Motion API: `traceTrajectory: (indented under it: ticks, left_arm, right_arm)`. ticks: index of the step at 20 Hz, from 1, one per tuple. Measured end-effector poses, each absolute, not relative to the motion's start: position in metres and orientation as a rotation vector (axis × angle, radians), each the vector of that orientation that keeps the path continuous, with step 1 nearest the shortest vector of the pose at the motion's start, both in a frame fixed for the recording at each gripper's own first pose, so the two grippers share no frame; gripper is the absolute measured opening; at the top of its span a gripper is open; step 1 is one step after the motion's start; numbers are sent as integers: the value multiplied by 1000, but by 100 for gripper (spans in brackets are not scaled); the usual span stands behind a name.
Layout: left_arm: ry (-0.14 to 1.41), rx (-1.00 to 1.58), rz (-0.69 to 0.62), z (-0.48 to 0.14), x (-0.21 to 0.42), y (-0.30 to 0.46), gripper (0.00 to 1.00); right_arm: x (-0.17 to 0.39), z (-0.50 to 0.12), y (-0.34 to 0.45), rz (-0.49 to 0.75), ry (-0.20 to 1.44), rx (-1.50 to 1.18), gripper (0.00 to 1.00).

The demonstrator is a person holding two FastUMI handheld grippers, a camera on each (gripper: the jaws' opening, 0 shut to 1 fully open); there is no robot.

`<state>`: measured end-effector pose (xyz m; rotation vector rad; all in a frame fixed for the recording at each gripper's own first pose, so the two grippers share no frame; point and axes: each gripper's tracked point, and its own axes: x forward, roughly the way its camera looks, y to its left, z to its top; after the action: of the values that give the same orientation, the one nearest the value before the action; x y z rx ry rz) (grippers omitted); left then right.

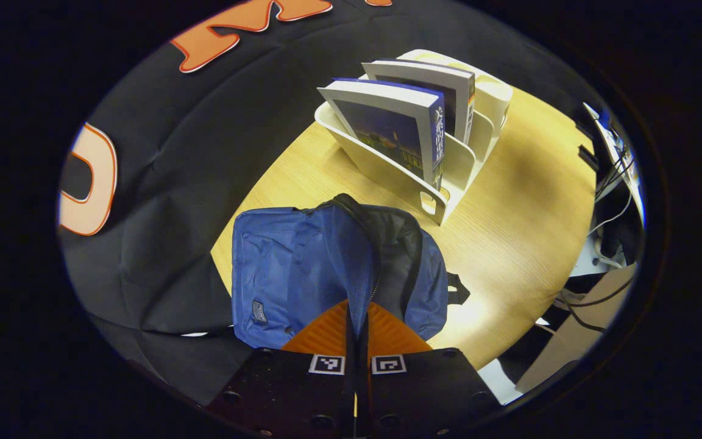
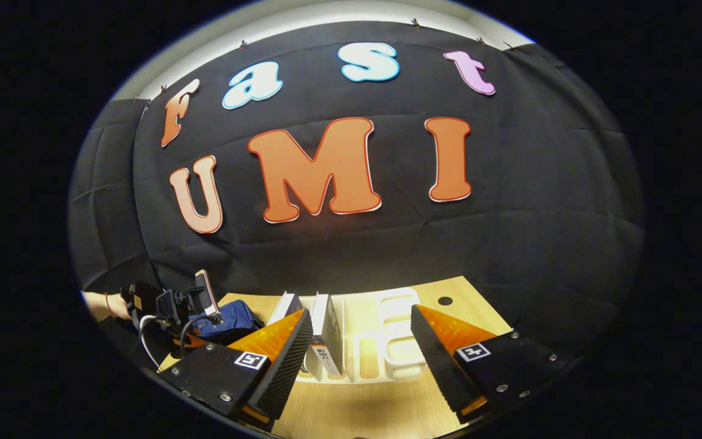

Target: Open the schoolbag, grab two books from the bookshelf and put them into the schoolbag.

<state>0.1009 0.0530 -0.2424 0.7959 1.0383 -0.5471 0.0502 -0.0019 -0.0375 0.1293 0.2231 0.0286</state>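
The blue schoolbag (image 1: 290,268) lies on the wooden table (image 1: 509,231), and its dark inside shows along the zip. My left gripper (image 1: 356,341) is shut on a fold of the bag's blue fabric at the opening. Behind the bag a white bookshelf rack (image 1: 400,171) holds two upright books (image 1: 387,122) (image 1: 430,79). In the right gripper view my right gripper (image 2: 360,360) stands open and empty just in front of the rack (image 2: 387,341), with the books (image 2: 326,329) between its fingers' line of sight. The schoolbag (image 2: 232,317) and the left gripper (image 2: 168,305), held by a hand, sit to the left.
Cables and equipment (image 1: 610,177) hang past the table's right edge. The black cloth wall (image 1: 156,183) closes off the left and back of the table. A small round hole (image 2: 445,300) marks the tabletop behind the rack.
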Motion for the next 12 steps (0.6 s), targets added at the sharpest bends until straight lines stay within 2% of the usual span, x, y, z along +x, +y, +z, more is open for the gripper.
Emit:
traceTrajectory:
  ticks: [5,12]
  left_arm:
    - [1077,658,-670,-218,123,79,2]
    - [1109,535,-792,-218,139,92,2]
  right_arm:
    - [84,-28,73,124,346,239,96]
    - [161,-71,161,190,729,278,97]
